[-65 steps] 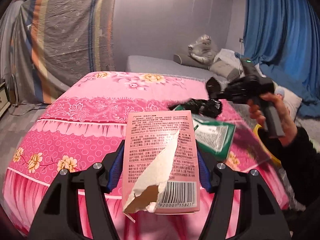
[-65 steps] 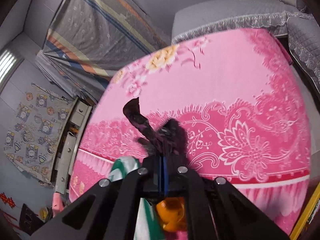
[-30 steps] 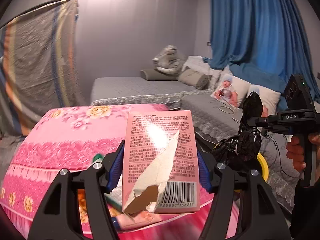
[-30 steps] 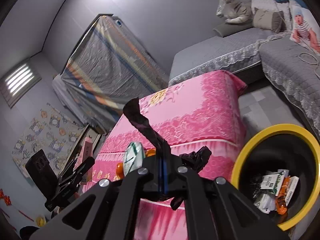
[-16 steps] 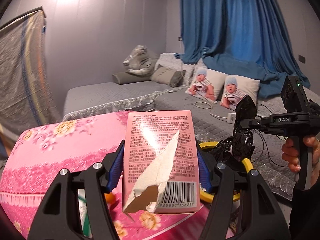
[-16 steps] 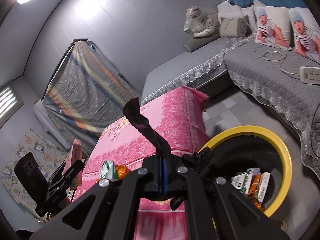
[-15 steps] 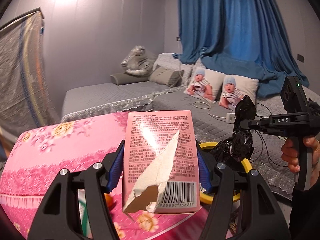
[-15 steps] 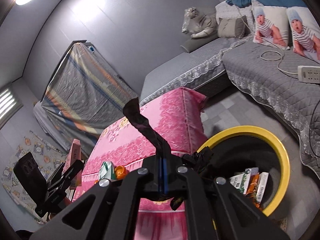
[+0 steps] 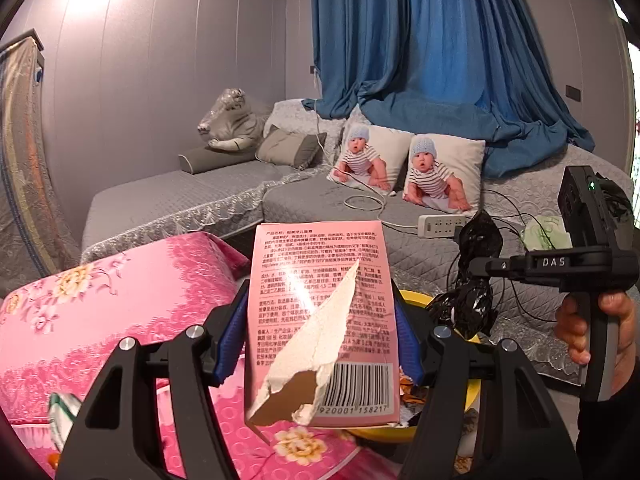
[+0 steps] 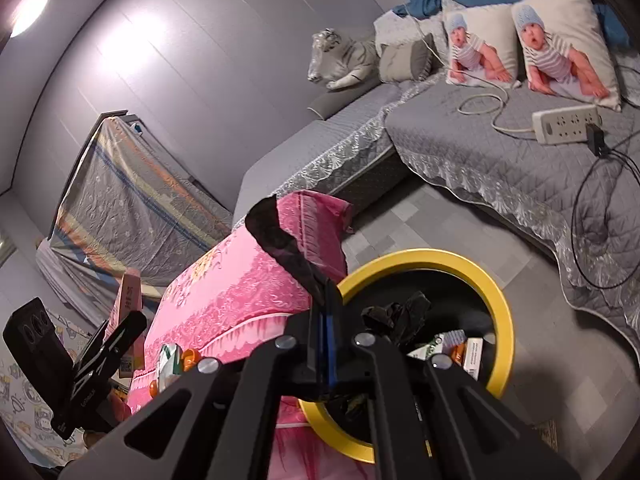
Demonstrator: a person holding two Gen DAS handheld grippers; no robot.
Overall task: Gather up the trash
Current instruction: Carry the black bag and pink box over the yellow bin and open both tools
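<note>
Torn pink box (image 9: 320,312) is clamped in left hand-held gripper (image 9: 320,340); black plastic bag (image 10: 280,240) is pinched in right hand-held gripper (image 10: 326,344) above yellow-rimmed bin (image 10: 502,312).

Both tools swung from pink bed (image 10: 240,280) to above yellow bin (image 10: 500,304).

- My right wrist view catches a ceiling lamp (image 10: 30,12) at upper left, with a soft bright patch on the grey wall (image 10: 132,42) beside it.
- Glare streaks across the pink box (image 9: 320,312) I hold.
- Room light is moderate and cool.
- Both fisheye views bend strongly toward dark corners.
- Everything looks sharp to me.
</note>
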